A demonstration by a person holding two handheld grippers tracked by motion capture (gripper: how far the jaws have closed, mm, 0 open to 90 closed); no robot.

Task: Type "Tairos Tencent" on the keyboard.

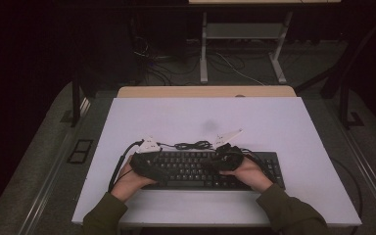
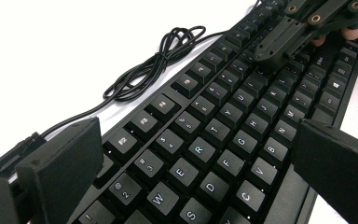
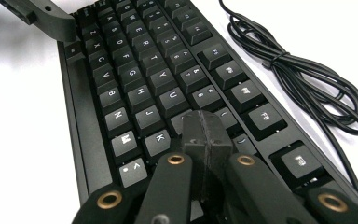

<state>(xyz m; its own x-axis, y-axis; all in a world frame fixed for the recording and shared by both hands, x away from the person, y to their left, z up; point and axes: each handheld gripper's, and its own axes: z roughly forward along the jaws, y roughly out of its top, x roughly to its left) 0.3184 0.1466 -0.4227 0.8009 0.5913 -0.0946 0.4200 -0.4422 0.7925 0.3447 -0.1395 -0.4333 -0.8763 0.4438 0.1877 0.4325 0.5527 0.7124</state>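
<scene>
Lying along the near half of a pale lavender-white table top, a black keyboard sat parallel to the front edge, its bundled black cable coiled on the bare surface just behind it. Behind the pale top a strip of light wood showed, and beyond that the room was dark, with grey carpet, loose wires on the floor and the white legs of another desk farther back. The person's two hands came in from the bottom of the high view in olive sleeves. The left gripper hovered over the keyboard's left end with its jaws spread wide, holding nothing; in the left gripper view its two black pads framed the letter keys from either side. The right gripper stood over the middle-right keys with its jaws pressed together, nothing between them, and in the right gripper view the joined tip rested down among the keys near K, though I could not tell whether it pressed one.
</scene>
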